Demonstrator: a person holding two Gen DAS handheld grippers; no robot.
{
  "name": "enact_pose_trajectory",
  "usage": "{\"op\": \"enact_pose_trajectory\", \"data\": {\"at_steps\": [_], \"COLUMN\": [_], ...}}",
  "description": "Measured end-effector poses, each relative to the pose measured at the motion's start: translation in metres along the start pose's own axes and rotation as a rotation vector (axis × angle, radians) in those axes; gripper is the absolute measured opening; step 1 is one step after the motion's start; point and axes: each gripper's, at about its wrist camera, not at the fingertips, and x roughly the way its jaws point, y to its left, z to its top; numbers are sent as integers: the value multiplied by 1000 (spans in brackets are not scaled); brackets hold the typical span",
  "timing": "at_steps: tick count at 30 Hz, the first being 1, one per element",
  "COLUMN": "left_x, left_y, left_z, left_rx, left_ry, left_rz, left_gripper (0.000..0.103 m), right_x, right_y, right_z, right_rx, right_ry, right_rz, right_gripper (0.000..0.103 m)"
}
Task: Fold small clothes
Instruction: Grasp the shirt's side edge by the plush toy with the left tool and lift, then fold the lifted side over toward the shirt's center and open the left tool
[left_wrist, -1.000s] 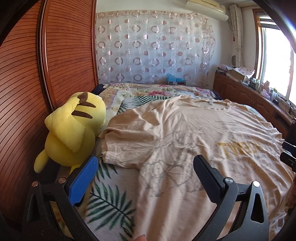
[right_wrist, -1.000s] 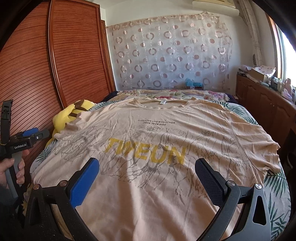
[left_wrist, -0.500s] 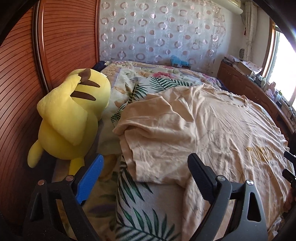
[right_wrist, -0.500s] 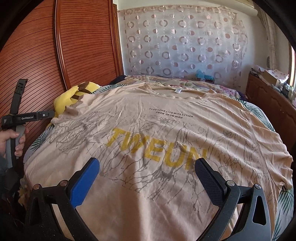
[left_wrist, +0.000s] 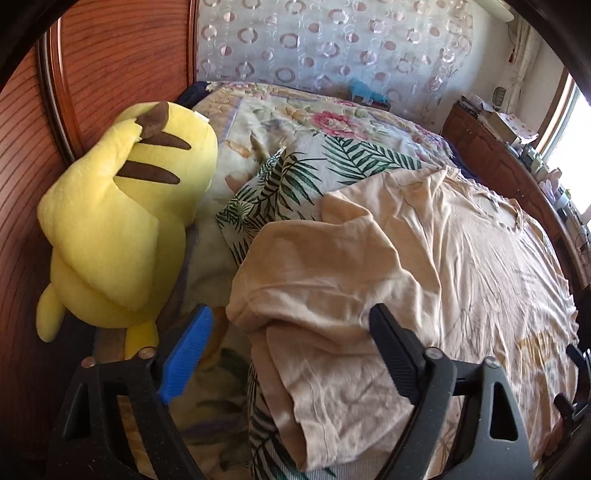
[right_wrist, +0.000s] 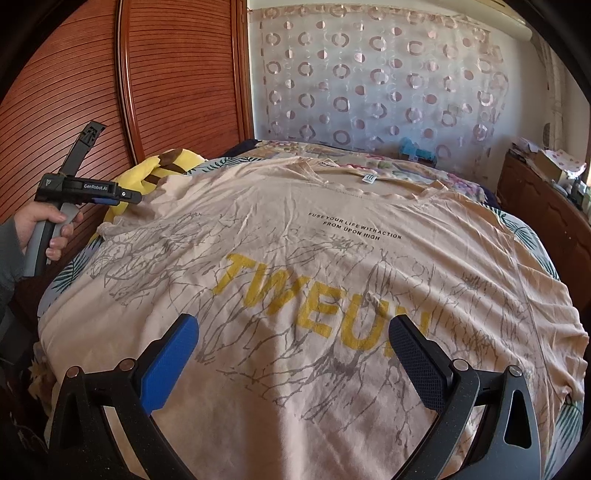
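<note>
Bedding with a palm-leaf print (left_wrist: 295, 181) carries a beige T-shirt (right_wrist: 314, 266) spread flat, chest up, its yellow "TWEUN" lettering (right_wrist: 321, 299) and a small black line of text facing the ceiling, collar toward the circle-patterned curtain (right_wrist: 388, 74). The left sleeve (left_wrist: 317, 280) lies rumpled at the shirt's edge, near a yellow plush toy (left_wrist: 118, 221) leaning against the slatted wooden wardrobe door (left_wrist: 110, 55). The left gripper (left_wrist: 291, 343) hangs over that sleeve with its jaws closing, the cloth lying between the fingers but not pinched. The right gripper (right_wrist: 295, 350) hovers above the printed chest, jaws wide apart and holding nothing. A hand (right_wrist: 44, 229) grips the left tool's handle.
</note>
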Motion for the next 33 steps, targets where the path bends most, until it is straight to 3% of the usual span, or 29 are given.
{"op": "enact_pose_trajectory", "data": {"at_steps": [6,8,10,14,20,29,33], "left_x": [18,15,9,2,-33,-81,-102], "left_y": [9,8,0,-15,-41,-139,-161], "left_z": [7,6,5,6,13,10,-3], "left_rx": [-70,-64,-30,76,164,367,418], "left_ry": [50,42,23,8,-81,-138,-186], "left_rz": [-36,-58,-27,67,66,-59,-125], "left_gripper": [64,51,28,9,8,9,41], "right_x": [-2,-1,-1,-2,-1,-1,-1], "right_y": [0,0,-1,-1,-3,-5,-7], "right_z": [1,2,2,2,2,3,3], "right_rx": [0,4,5,9,21,23,27], "right_ry": [4,4,0,-5,-7,-5,-4], "right_rz": [-8,-12,-13,-10,-13,-16,-12], "right_gripper": [102,102,102,102,102,102,102]}}
